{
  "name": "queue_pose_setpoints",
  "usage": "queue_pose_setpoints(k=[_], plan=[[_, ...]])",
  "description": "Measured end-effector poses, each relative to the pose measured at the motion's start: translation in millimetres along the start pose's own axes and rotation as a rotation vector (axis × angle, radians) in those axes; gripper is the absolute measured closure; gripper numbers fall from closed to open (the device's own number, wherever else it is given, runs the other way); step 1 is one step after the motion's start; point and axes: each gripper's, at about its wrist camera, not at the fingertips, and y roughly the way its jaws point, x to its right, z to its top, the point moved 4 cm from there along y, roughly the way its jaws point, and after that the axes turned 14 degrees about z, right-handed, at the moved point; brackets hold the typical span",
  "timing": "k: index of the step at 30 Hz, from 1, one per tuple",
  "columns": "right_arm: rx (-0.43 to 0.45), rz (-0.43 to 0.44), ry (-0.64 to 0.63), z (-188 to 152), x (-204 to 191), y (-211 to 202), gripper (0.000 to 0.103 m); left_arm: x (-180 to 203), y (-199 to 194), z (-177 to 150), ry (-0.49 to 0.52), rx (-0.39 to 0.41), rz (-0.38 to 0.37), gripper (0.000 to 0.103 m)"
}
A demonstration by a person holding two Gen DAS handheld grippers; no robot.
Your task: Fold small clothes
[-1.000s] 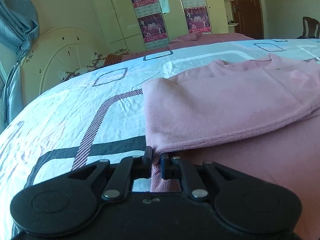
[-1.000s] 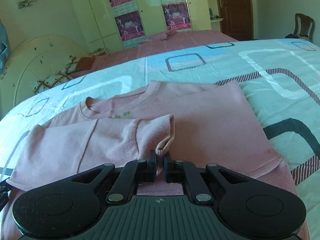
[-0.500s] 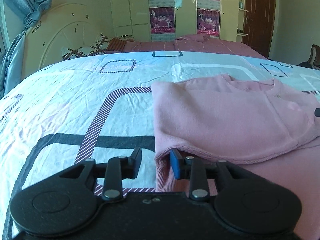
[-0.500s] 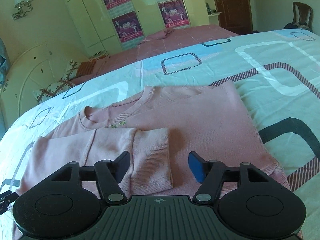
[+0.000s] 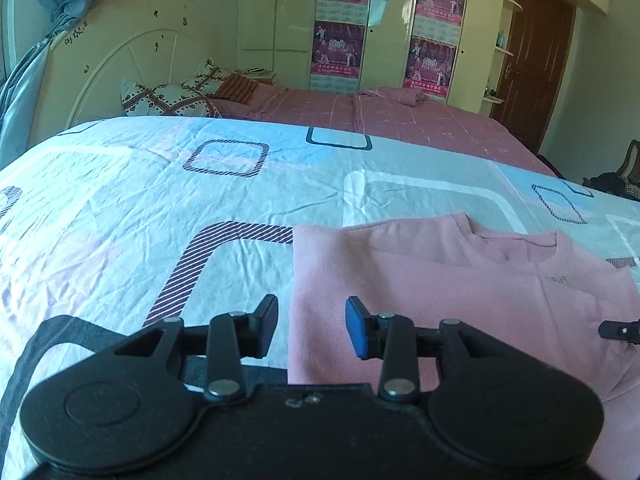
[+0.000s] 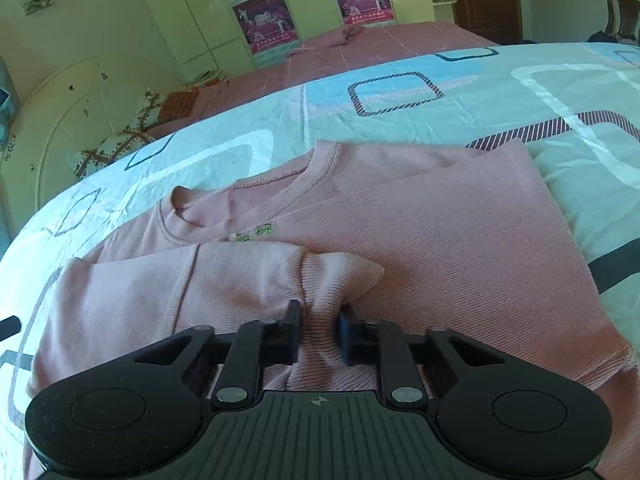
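Pink knit sweater lying flat on the patterned pale-blue bedsheet, one sleeve folded across its chest. Right gripper pinches the ribbed sleeve cuff. Left gripper, jaws opening and holding nothing, straddles the sweater's side edge.

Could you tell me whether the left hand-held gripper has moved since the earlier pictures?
Yes. The left hand-held gripper has let go and lifted back off the pink sweater; its opening jaws are empty, and the headboard shows fuller.
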Motion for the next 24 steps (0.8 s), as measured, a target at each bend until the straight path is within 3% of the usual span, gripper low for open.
queue_pose_setpoints(k=[3,7,9,11,14,16,18,20,24], plan=[[0.043,-0.028,-0.087,1.1,-14.1,-7.2,0.095,10.7,28.7,4.7,0.005,-0.033,0.008,0.068],[0.145,-0.117,-0.191,2.9,-23.4,-28.0,0.095,22.0,53.1,8.9,0.029,-0.017,0.033,0.068],[0.11,-0.154,-0.196,-0.4,-15.6,-21.9,0.095,28.7,64.6,8.4,0.061,-0.026,0.045,0.067],[0.017,-0.169,-0.159,-5.5,0.2,-5.4,0.095,30.8,74.4,4.3,0.076,-0.039,0.067,0.065],[0.01,-0.15,-0.133,-1.2,5.0,-5.8,0.094,28.2,75.0,3.2,0.072,-0.023,0.078,0.059],[0.038,-0.153,-0.128,2.4,4.8,-15.3,0.089,26.9,70.7,7.2,0.057,-0.026,0.078,0.061],[0.099,-0.165,-0.133,6.2,1.0,-27.4,0.072,29.2,68.3,10.2,0.064,-0.009,0.075,0.062],[0.137,-0.162,-0.165,8.9,-7.6,-32.4,0.064,33.5,73.9,11.0,0.074,-0.027,0.074,0.062],[0.091,-0.146,-0.224,10.2,-18.1,-13.7,0.064,33.7,80.7,11.2,0.052,-0.04,0.091,0.057]])
